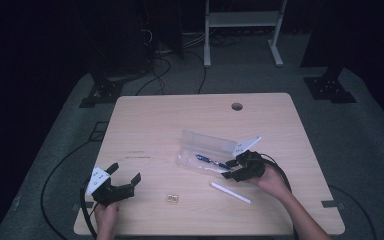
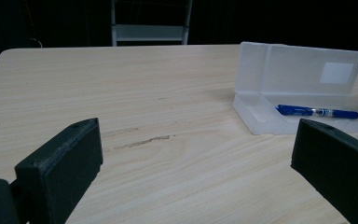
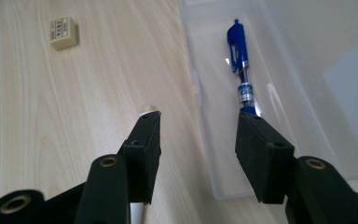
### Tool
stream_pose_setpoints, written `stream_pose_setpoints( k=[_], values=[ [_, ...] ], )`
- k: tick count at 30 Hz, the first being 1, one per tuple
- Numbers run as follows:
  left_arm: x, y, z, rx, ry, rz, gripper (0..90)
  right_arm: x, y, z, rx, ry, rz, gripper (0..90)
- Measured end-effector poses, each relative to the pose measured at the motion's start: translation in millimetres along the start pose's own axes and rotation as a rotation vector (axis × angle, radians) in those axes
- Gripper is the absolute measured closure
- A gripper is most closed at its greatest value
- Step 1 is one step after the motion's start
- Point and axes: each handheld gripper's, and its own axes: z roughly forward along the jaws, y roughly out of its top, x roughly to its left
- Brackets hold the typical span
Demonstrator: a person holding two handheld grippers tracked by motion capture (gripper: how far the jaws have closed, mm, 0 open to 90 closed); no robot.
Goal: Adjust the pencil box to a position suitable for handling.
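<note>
On the pale, straight-grained wooden table (image 1: pixel 145 125), near my right hand, lies a clear plastic pencil case (image 1: pixel 206 150), a long shallow rectangular box of frosted, slightly milky plastic with its lid standing up behind the tray and a whitish square label on the lid. Inside the tray rests a blue pen (image 3: pixel 240 70) with a glossy barrel, a clip at one end and a clear banded section toward the tip; it lies lengthwise on the tray floor. My right gripper (image 3: pixel 198 140) hovers at the near end of that case with its matte black, blocky jaws standing apart: one jaw is over the tray just past the pen's tip, the other is outside the case wall over the bare wood, and nothing is pressed between them. Under the outer jaw I can see the end of a thin white stick (image 1: pixel 230 192), a slim round rod lying on the table just beside the case. Farther off sits a small cream-coloured eraser (image 3: pixel 64 32), a squat rectangular block with dark print on its top face, well apart from the case. My left gripper (image 1: pixel 125 181) rests low at the near left edge of the table, its two square-edged black jaws spread wide with only wood grain and a dark scuff mark (image 2: pixel 142 140) between them.
</note>
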Motion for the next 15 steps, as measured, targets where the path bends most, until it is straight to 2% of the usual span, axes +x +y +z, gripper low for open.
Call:
stream_pose_setpoints(
  k=[15],
  values=[
    [0.4, -0.1, -0.3, 0.002, 0.006, 0.002, 1.1, 20.4, -22.7, -3.2, 0.002, 0.003, -0.022, 49.5]
  ],
)
